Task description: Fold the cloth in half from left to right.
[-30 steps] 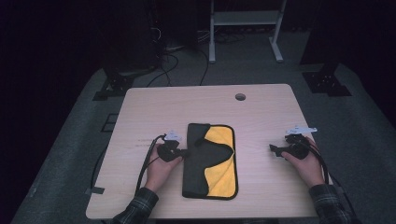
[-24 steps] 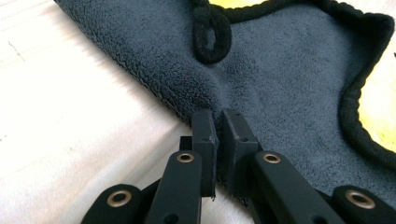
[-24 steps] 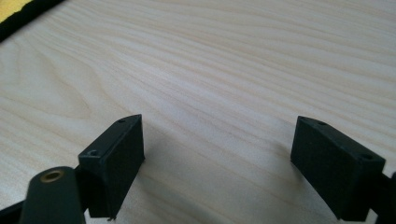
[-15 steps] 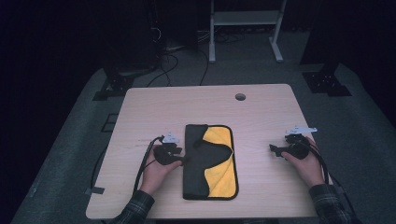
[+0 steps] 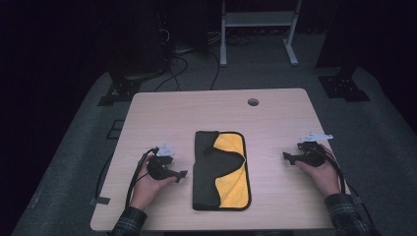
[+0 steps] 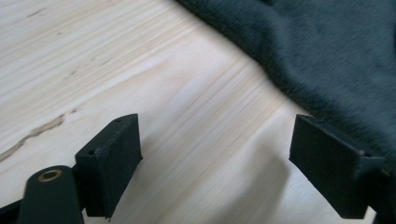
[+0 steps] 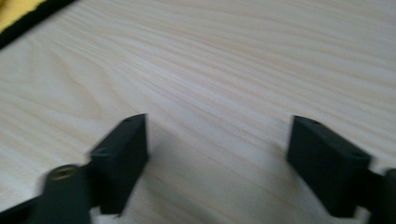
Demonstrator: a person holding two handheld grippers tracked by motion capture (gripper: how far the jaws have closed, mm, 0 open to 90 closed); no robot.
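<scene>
Seen from the high view, at the left of the pale wooden rectangular table (image 5: pixel 162 113): left gripper (image 5: pixel 183 174), black, two-jawed, held low over the wood in the person's left hand (image 5: pixel 147 184), pointing toward the cloth. Jaws apart, having just been opening, with nothing between them; only bare wood grain under the gap in the left gripper view (image 6: pixel 215 163). Black cable trailing from it back along the plaid sleeve toward the near table edge. Just beside its tip, not touching: the left border of the folded black-and-yellow microfibre cloth (image 5: pixel 220 169).

At the middle of the table, nearer the person's edge than the far one: that cloth, lying flat as a tall narrow rectangle, dark fleece on its left half and along the bottom, yellow face showing at upper right and lower right, a dark flap folded across between. In the left gripper view, the dark fleece (image 6: pixel 327 56) at upper right, close by the right-hand jaw.

Far side of the table, right of centre: a small round hole (image 5: pixel 253 102).

At the right: right gripper (image 5: pixel 287 157), black, in the right hand (image 5: pixel 322 172), well apart from the cloth, aimed at it. Jaws wide though just closing a little, nothing between them, bare wood below (image 7: pixel 217 149); yellow corner with black trim at that view's upper left.
</scene>
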